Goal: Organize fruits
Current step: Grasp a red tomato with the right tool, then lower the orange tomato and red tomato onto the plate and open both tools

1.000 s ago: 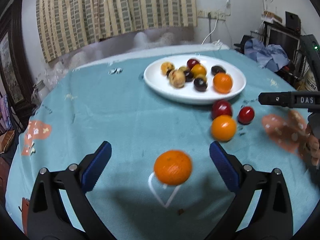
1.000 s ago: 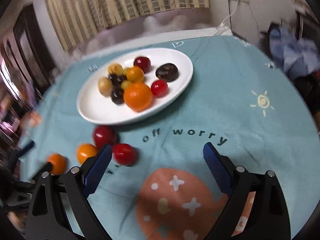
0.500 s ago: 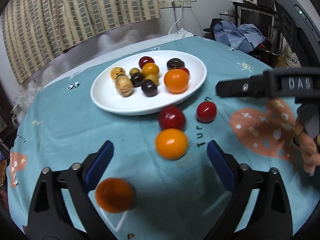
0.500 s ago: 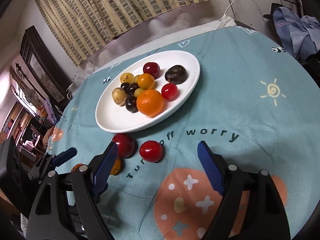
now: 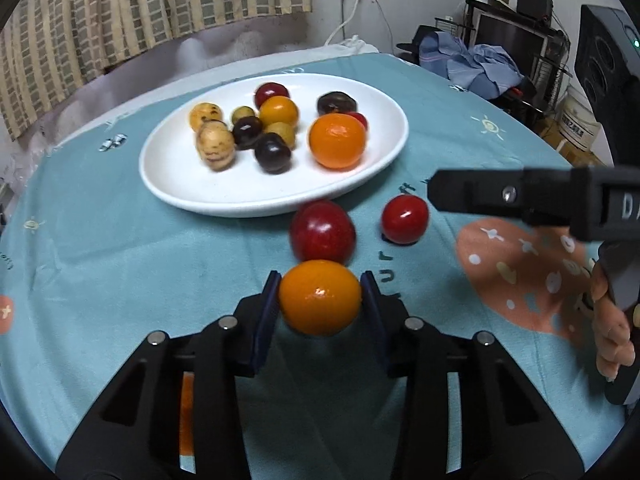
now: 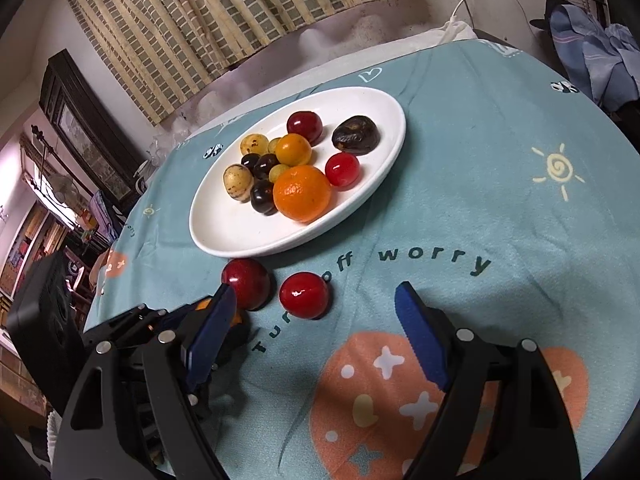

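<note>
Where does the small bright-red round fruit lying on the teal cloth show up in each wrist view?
Left wrist: small bright-red round fruit right of centre, just below the white oval plate.
Right wrist: bottom centre, below the plate.
Shared landmark: the larger dark-red fruit at its left.

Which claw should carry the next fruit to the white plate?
Left. The left claw is closing, its pads already against the orange fruit. The right claw is open and empty near the red fruit.
</note>
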`<state>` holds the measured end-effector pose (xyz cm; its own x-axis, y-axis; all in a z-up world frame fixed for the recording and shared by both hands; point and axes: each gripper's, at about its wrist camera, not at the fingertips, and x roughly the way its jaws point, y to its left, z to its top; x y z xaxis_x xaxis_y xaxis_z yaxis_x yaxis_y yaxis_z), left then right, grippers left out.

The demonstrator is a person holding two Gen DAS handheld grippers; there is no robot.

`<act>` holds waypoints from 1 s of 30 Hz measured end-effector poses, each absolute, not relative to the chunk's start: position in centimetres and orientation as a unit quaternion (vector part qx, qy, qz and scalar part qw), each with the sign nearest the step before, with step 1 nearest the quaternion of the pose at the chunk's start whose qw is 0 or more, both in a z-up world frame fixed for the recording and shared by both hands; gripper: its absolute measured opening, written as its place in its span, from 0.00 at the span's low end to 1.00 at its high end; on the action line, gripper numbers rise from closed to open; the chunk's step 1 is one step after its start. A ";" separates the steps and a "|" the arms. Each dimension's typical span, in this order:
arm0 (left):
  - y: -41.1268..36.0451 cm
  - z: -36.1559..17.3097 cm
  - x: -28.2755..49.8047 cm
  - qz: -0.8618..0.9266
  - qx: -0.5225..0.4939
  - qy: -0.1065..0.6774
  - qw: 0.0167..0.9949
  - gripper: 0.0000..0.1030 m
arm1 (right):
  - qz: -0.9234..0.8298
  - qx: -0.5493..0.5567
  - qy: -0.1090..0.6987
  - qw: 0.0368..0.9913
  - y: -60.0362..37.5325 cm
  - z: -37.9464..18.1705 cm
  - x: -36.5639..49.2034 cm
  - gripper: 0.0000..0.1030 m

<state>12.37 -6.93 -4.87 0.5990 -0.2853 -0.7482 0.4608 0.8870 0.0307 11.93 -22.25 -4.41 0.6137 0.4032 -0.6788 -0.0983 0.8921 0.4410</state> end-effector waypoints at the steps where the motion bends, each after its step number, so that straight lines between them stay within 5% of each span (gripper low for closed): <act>1: -6.6 -4.7 12.2 -0.211 0.108 0.393 0.888 0.40 | 0.145 0.179 0.418 0.879 -22.0 -4.6 12.0 0.74; 5: -4.3 -3.3 11.1 -0.200 0.090 0.376 0.900 0.40 | 0.153 0.134 0.422 0.883 -20.2 -4.8 12.1 0.57; 10: -2.3 -2.6 11.3 -0.192 0.057 0.373 0.906 0.40 | 0.133 0.039 0.423 0.896 -17.4 -5.5 12.3 0.48; 18: -2.4 -3.6 12.0 -0.190 0.055 0.389 0.900 0.40 | 0.127 0.047 0.420 0.897 -17.9 -6.1 13.5 0.31; 30: -2.3 -1.0 12.5 -0.191 0.048 0.367 0.909 0.40 | 0.144 0.121 0.353 0.916 -21.4 -1.0 11.3 0.31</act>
